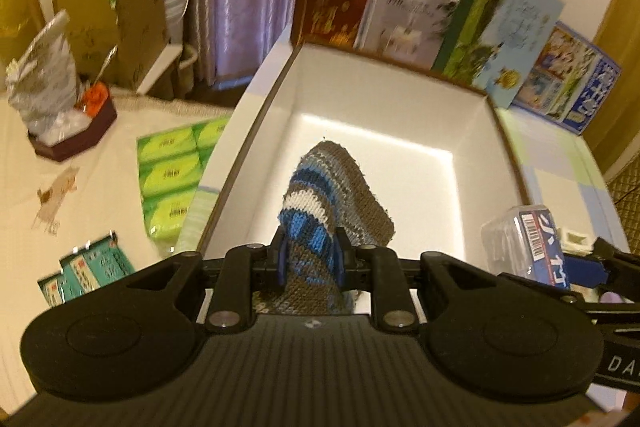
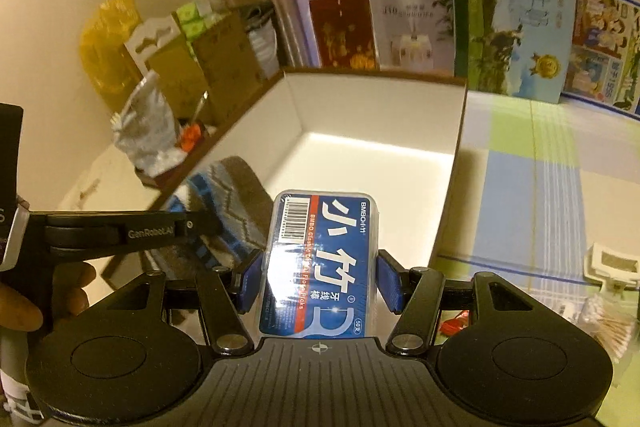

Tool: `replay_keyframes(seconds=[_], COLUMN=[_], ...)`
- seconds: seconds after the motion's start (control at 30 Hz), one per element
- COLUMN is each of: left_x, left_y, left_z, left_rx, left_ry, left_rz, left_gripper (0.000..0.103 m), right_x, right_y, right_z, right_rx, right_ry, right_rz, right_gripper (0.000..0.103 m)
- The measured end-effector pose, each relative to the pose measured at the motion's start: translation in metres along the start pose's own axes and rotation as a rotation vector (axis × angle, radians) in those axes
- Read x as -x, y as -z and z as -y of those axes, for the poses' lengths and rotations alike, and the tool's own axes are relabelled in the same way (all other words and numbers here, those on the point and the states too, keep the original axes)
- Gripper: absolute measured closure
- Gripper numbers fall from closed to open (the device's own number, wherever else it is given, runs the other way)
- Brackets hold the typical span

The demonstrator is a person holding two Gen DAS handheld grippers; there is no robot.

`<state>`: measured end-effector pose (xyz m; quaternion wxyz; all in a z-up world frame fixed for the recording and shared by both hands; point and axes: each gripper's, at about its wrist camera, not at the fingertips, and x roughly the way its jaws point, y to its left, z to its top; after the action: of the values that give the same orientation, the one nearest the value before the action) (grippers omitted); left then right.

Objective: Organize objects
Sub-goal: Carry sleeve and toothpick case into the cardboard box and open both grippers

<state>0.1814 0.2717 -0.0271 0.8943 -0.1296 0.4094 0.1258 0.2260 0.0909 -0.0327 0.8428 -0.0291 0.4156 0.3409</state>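
My left claw (image 1: 309, 263) is clamped on a knitted cloth (image 1: 328, 195), which hangs over the near part of the white box (image 1: 360, 99); the box floor ahead lies bare out to its brown-edged far wall; my right claw (image 2: 320, 279) is clamped on a floss-pick case (image 2: 324, 259) just above the box's near rim; only the left view shows green tissue packs (image 1: 172, 171) on the table (image 1: 48, 163) left of the box; only the right view shows cotton swabs (image 2: 612, 327) at the right.
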Motion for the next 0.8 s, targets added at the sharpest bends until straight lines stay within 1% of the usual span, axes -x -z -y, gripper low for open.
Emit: replay_keyframes(seconds=[0.07, 0.13, 0.17, 0.2, 0.23, 0.37, 0.43, 0.47, 0.5, 0.53, 0.57, 0.6, 0.8], left_x=[-0.012, -0.021, -0.024, -0.026, -0.026, -0.025, -0.022, -0.020, -0.018, -0.015, -0.013, -0.010, 0.003], left_y=[0.004, 0.008, 0.011, 0.012, 0.013, 0.013, 0.011, 0.010, 0.009, 0.007, 0.007, 0.007, 0.003], left_z=[-0.002, -0.003, -0.002, -0.001, -0.001, 0.001, 0.002, 0.003, 0.004, 0.005, 0.005, 0.006, 0.005], left_rx=[0.011, 0.002, -0.010, -0.023, -0.035, -0.074, -0.099, -0.110, -0.119, -0.129, -0.142, -0.158, -0.183], left_ry=[0.011, 0.017, 0.013, 0.007, 0.006, 0.021, 0.025, 0.031, 0.037, 0.034, 0.012, -0.002, 0.009], left_rz=[-0.037, -0.069, -0.077, -0.083, -0.086, -0.090, -0.087, -0.085, -0.079, -0.073, -0.061, -0.046, -0.027], left_gripper=[0.083, 0.082, 0.080, 0.074, 0.070, 0.068, 0.065, 0.062, 0.056, 0.053, 0.044, 0.039, 0.032], right_x=[-0.007, -0.013, -0.015, -0.017, -0.019, -0.027, -0.031, -0.033, -0.034, -0.035, -0.035, -0.034, -0.021], right_y=[0.002, 0.005, 0.005, 0.006, 0.007, 0.008, 0.007, 0.007, 0.008, 0.008, 0.009, 0.010, 0.011], right_z=[-0.001, -0.003, -0.003, -0.004, -0.005, -0.008, -0.009, -0.010, -0.010, -0.011, -0.011, -0.011, -0.011], right_rx=[0.004, 0.010, 0.013, 0.016, 0.021, 0.042, 0.047, 0.051, 0.059, 0.064, 0.071, 0.078, 0.080], right_ry=[0.006, 0.012, 0.014, 0.018, 0.019, 0.032, 0.037, 0.044, 0.051, 0.059, 0.066, 0.073, 0.063], right_rz=[-0.020, -0.039, -0.046, -0.053, -0.058, -0.074, -0.077, -0.076, -0.075, -0.074, -0.068, -0.059, -0.035], right_gripper=[0.047, 0.047, 0.047, 0.047, 0.047, 0.047, 0.047, 0.047, 0.046, 0.045, 0.041, 0.036, 0.032])
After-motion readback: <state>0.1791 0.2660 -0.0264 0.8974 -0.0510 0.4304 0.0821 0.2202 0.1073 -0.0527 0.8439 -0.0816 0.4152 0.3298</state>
